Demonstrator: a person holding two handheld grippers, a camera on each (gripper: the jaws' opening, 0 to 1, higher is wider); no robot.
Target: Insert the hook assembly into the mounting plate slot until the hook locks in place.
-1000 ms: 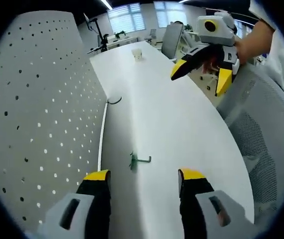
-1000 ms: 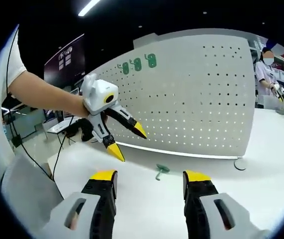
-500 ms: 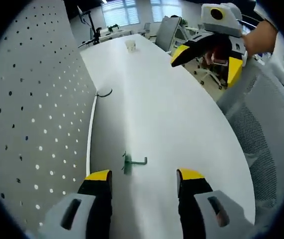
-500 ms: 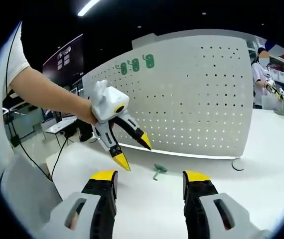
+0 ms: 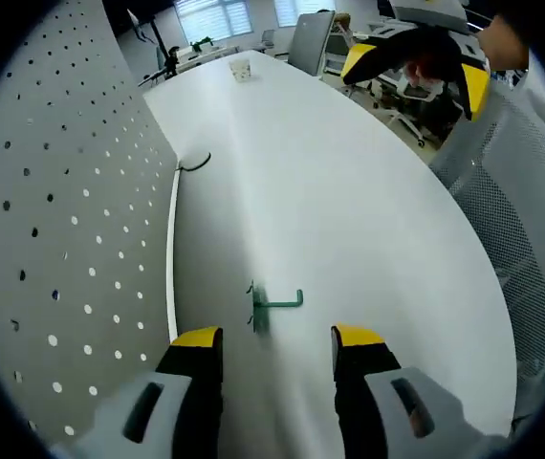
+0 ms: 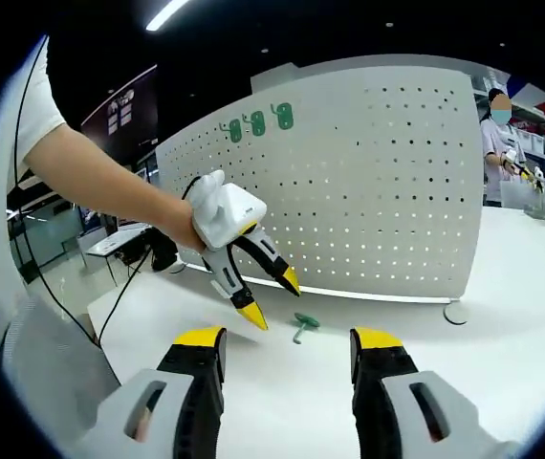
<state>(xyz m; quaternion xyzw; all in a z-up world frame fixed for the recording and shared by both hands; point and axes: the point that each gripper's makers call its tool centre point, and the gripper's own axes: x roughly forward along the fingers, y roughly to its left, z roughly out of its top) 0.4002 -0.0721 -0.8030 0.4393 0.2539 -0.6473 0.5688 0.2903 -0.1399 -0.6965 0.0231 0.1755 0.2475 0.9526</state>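
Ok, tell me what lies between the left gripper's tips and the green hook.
Nothing but bare white table. In the left gripper view, the green hook lies just ahead of the open left gripper, with no object in the gap.

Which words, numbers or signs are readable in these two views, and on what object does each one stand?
Green marks near the top of the pegboard: three rounded shapes, too blurred to read.
White print on the dark wall panel behind the person's arm: too small to read.
Green hook and white table: no text seen.
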